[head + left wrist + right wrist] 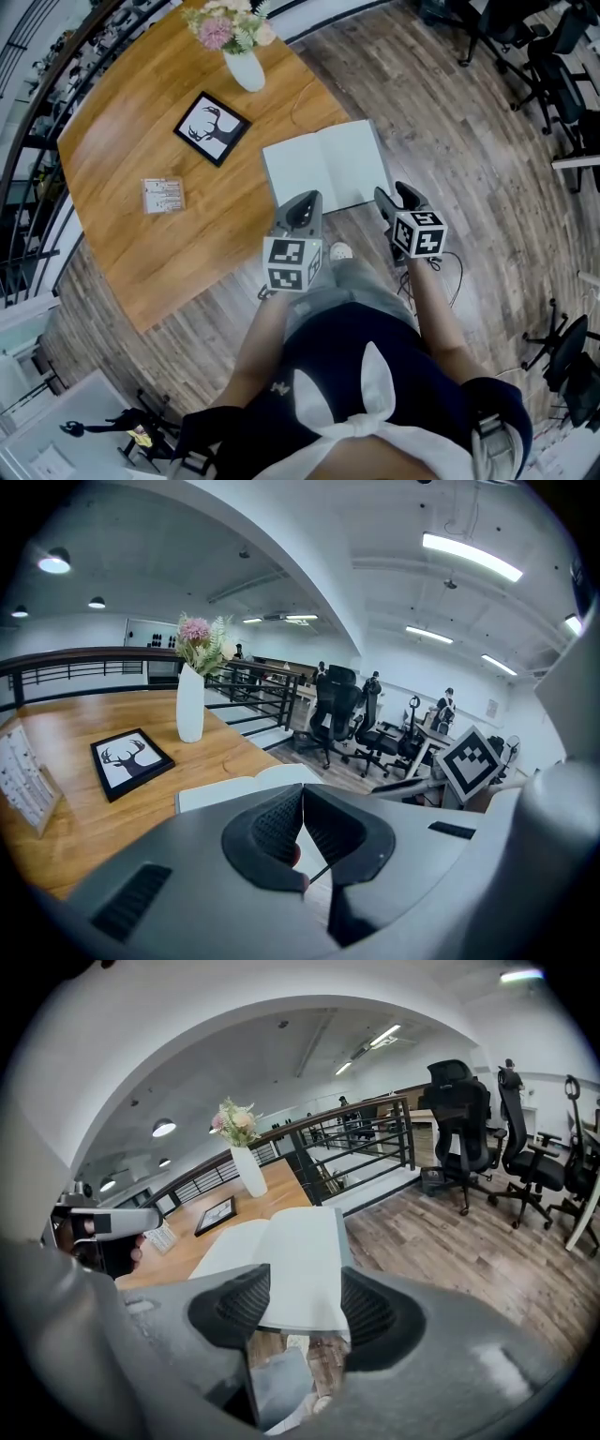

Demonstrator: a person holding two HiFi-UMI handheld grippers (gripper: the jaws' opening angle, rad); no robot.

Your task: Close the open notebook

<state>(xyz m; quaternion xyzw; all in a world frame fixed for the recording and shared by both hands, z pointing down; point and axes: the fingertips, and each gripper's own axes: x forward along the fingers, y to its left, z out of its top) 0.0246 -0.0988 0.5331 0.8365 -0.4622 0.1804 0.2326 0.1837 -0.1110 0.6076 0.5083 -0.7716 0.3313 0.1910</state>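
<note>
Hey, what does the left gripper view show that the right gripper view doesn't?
Only the left gripper view looks along the left hand-held gripper, whose jaws are together. Only the right gripper view looks along the right hand-held gripper, whose jaws stand apart, with the open notebook seen through the gap. Both views share that notebook, the vase of flowers, the framed deer picture and the wooden table.

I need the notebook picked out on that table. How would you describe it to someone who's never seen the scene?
Start at the wooden table. On its edge nearest the person lies the notebook, spread open flat. It is the only large, blank white thing there; the framed deer picture and the vase sit farther in.
</note>
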